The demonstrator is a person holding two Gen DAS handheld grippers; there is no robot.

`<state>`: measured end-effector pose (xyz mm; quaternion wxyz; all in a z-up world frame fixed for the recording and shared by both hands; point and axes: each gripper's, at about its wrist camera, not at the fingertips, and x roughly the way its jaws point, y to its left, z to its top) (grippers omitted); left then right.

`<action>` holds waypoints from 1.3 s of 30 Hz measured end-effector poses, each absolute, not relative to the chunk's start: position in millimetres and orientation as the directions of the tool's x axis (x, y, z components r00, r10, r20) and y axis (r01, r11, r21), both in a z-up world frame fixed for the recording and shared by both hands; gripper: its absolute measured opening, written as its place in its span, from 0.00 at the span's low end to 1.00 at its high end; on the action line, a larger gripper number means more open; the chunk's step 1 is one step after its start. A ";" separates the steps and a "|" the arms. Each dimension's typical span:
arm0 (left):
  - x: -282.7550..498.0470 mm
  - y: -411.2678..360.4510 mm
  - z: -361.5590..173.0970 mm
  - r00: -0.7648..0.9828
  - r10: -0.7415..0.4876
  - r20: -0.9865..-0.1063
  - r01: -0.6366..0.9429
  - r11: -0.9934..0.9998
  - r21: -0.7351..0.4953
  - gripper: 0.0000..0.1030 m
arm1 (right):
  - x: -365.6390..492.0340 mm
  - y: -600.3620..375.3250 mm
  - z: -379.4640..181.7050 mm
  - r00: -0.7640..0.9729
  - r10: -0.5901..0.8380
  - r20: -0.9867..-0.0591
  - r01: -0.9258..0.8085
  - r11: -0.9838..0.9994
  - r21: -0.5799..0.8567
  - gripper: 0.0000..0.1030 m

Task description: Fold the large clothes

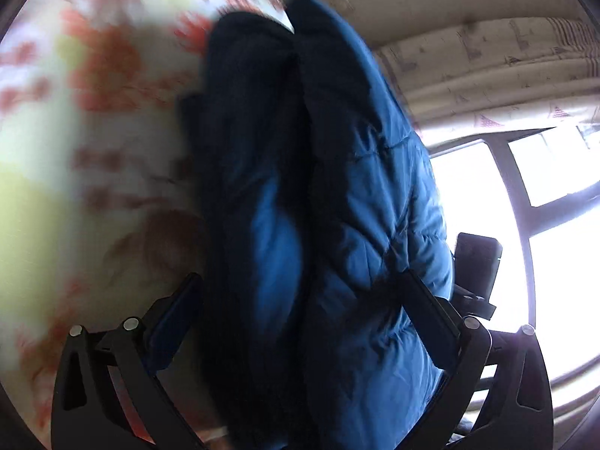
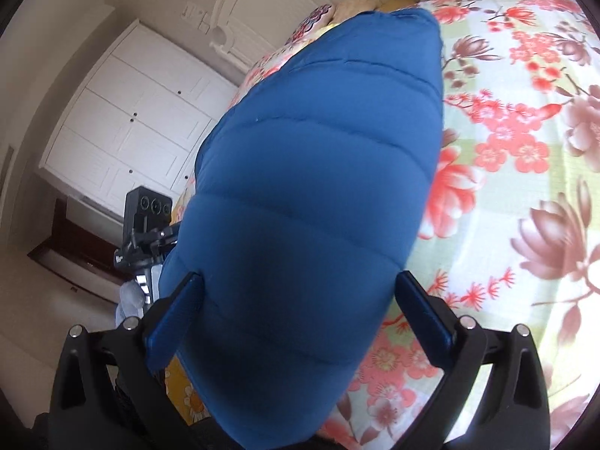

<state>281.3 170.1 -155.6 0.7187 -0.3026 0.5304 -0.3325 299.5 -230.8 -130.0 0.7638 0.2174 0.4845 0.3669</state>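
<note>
A blue quilted down jacket (image 1: 356, 187) lies doubled lengthwise on a floral bed sheet (image 1: 93, 112), a dark crease running down its middle. My left gripper (image 1: 303, 300) stands open wide, with the jacket's bulk between its fingers (image 1: 180, 307). In the right wrist view the same jacket (image 2: 318, 150) shows as a smooth puffy blue bundle stretching away over the sheet (image 2: 506, 150). My right gripper (image 2: 300, 300) is open at full width, the bundle filling the gap between its blue-padded fingers (image 2: 423, 315) without being squeezed.
A black camera unit on a stand (image 2: 150, 206) is left of the bed; a similar black device (image 1: 476, 262) shows by the bright window (image 1: 487, 195). White wardrobe doors (image 2: 123, 120) and a headboard (image 2: 270, 11) stand beyond. A curtain (image 1: 487, 75) hangs above the window.
</note>
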 end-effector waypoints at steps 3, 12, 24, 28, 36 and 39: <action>298.0 153.6 -155.8 0.169 -0.814 -0.555 0.174 0.579 -0.797 0.96 | 308.5 -226.4 -134.3 0.242 0.774 -0.585 -0.320 0.633 0.705 0.98; 274.6 146.7 -154.2 0.236 -0.810 -0.536 0.289 0.586 -0.757 0.83 | 320.3 -230.0 -146.1 0.194 0.816 -0.544 -0.321 0.577 0.751 0.98; 260.9 110.8 -109.3 0.428 -0.879 -0.212 0.413 0.399 -0.818 0.59 | 265.5 -219.7 -85.7 0.526 0.709 -0.469 -0.541 0.705 0.459 0.63; 312.3 59.6 -67.1 0.414 -0.893 -0.176 0.487 0.381 -0.786 0.59 | 290.1 -257.8 -41.9 0.610 0.691 -0.387 -0.559 0.722 0.407 0.63; 447.1 -54.6 -99.7 0.347 -0.887 -0.304 0.385 0.431 -0.816 0.60 | 380.9 -340.5 -13.2 0.722 0.576 -0.383 -0.426 0.806 0.410 0.64; 470.7 -89.2 -150.2 0.308 -0.845 -0.437 0.268 0.518 -0.812 0.71 | 420.5 -372.5 -49.3 0.711 0.544 -0.446 -0.334 0.819 0.466 0.66</action>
